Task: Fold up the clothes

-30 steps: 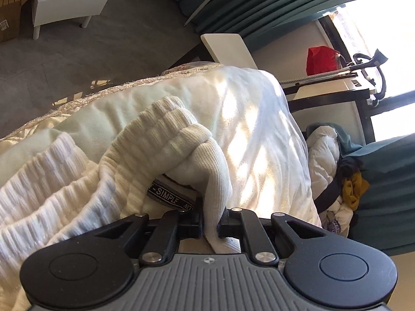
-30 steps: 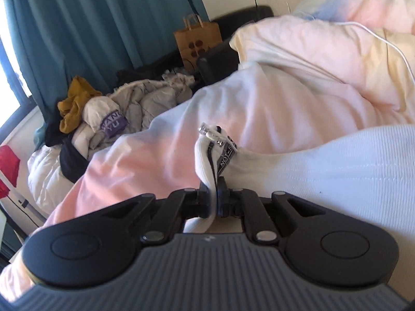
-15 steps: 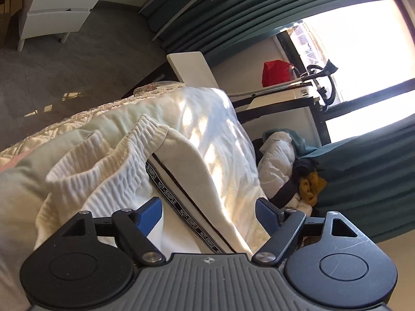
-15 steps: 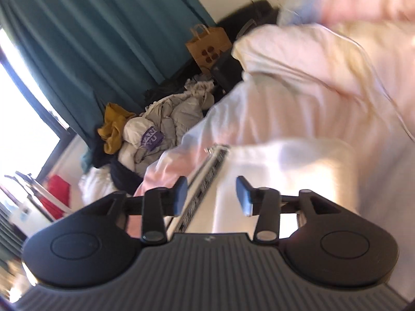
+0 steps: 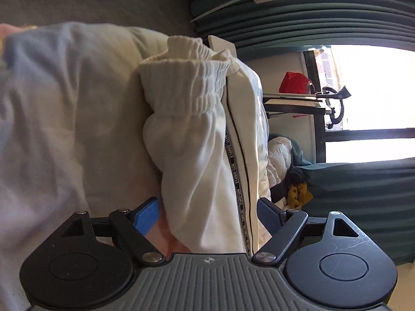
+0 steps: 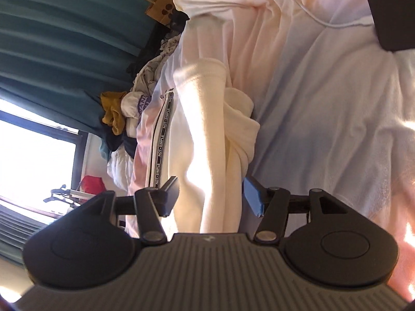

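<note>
Here the cream sweatpants (image 5: 192, 140), soft fleece with a ribbed elastic waistband (image 5: 186, 83) and a lettered side stripe (image 6: 162, 142), lie bunched lengthwise on the pale duvet (image 6: 324, 98). The left gripper (image 5: 207, 215) and right gripper (image 6: 211, 194) both straddle them, spread, grasping nothing. Teal curtains (image 5: 337, 13) hang beyond; the garment's near end is hidden.

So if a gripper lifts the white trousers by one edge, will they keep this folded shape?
Probably not. The white trousers look soft and bunched, so they would likely sag and unfold. The ribbed waistband seems thicker, probably giving better grip.
</note>
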{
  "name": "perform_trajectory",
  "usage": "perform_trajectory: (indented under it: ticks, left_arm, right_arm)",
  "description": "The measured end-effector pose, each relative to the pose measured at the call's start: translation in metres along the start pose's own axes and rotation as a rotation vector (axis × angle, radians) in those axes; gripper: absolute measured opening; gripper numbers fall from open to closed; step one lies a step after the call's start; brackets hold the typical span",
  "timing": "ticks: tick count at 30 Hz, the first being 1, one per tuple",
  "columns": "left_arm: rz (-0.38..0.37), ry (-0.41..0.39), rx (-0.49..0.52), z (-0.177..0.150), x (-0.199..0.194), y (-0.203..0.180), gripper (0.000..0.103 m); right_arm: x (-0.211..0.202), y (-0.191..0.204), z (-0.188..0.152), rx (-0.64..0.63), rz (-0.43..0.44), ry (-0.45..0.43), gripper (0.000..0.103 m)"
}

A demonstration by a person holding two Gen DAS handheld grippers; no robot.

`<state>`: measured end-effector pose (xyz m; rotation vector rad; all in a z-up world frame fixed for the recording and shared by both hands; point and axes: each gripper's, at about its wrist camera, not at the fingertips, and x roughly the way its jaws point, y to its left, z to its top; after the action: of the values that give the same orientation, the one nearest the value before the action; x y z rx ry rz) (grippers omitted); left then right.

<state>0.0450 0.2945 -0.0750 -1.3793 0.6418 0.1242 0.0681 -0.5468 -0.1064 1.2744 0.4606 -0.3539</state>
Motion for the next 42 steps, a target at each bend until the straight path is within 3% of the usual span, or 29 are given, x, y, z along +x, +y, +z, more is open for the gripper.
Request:
perform_trajectory:
  ticks: [6, 11, 14, 16, 18, 20, 23, 32, 39, 42]
  left_arm:
    - [-0.059, -0.020, 0.042, 0.007, 0.038, 0.006, 0.081]
    - [-0.059, -0.051, 0.030, 0.019, 0.067, 0.015, 0.068]
    - [-0.076, -0.053, 0.008, 0.026, 0.074, 0.021, 0.051]
    - [-0.095, -0.060, 0.005, 0.032, 0.078, 0.025, 0.028]
    - [-0.108, -0.068, 0.010, 0.035, 0.080, 0.027, 0.021]
    - [-0.123, -0.083, 0.020, 0.035, 0.080, 0.025, 0.018]
    - [-0.140, -0.114, 0.049, 0.034, 0.076, 0.020, 0.015]
    - [-0.194, -0.149, 0.033, 0.038, 0.046, 0.023, 0.010]
    - [-0.157, -0.115, -0.010, 0.036, 0.015, 0.038, 0.010]
    - [-0.085, -0.087, -0.001, 0.047, 0.004, 0.045, 0.012]
  right_arm:
    - [0.039, -0.011, -0.002, 0.000, 0.012, 0.048, 0.059]
    - [0.074, -0.003, -0.003, -0.043, 0.015, 0.032, 0.059]
    - [0.085, -0.002, 0.000, -0.065, 0.030, -0.004, 0.057]
    - [0.088, -0.002, 0.002, -0.078, 0.032, -0.022, 0.049]
    - [0.088, -0.003, 0.004, -0.066, 0.035, -0.043, 0.032]
    - [0.085, -0.001, 0.005, -0.066, 0.035, -0.061, 0.021]
    - [0.074, 0.007, 0.008, -0.070, 0.051, -0.085, 0.015]
    - [0.008, 0.005, 0.011, 0.017, 0.155, -0.114, 0.012]
    - [-0.035, -0.026, 0.015, 0.078, 0.040, -0.030, 0.012]
    - [-0.040, -0.047, 0.013, 0.101, -0.025, 0.007, 0.012]
